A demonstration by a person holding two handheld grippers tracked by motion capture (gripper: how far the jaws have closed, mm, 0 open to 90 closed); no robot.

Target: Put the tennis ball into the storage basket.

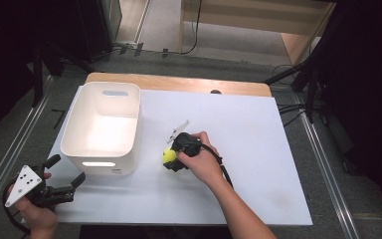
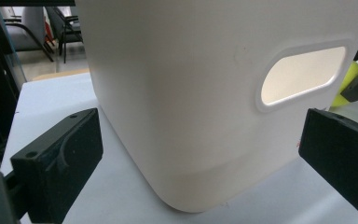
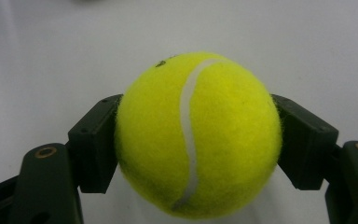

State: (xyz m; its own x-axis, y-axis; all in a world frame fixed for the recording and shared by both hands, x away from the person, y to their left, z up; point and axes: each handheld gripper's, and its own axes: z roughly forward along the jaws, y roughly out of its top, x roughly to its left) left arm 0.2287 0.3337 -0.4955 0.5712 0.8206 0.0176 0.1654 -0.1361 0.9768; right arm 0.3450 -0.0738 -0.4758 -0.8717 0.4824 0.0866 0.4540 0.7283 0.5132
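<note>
Yellow felt: one tennis ball [image 3: 199, 135] clamped in my right gripper [image 1: 171, 158] beside the one white bin [image 1: 102, 127]; my left gripper [image 1: 64, 179] gapes empty.

My table [image 1: 258, 149] wears a white sheet, with a strip of bare pale wood [image 1: 179, 82] showing along its far edge in the upper middle of the high view. Around it lies grey floor [image 1: 189, 59], crossed by metal rails [image 1: 10, 149] at the lower left and at the right. A light wooden cabinet [image 1: 258, 20] stands at the top, black cables [image 1: 196, 30] trailing before it. Both upper corners sink into darkness. My left gripper view catches dark chairs [image 2: 60, 28] at its upper left.
</note>
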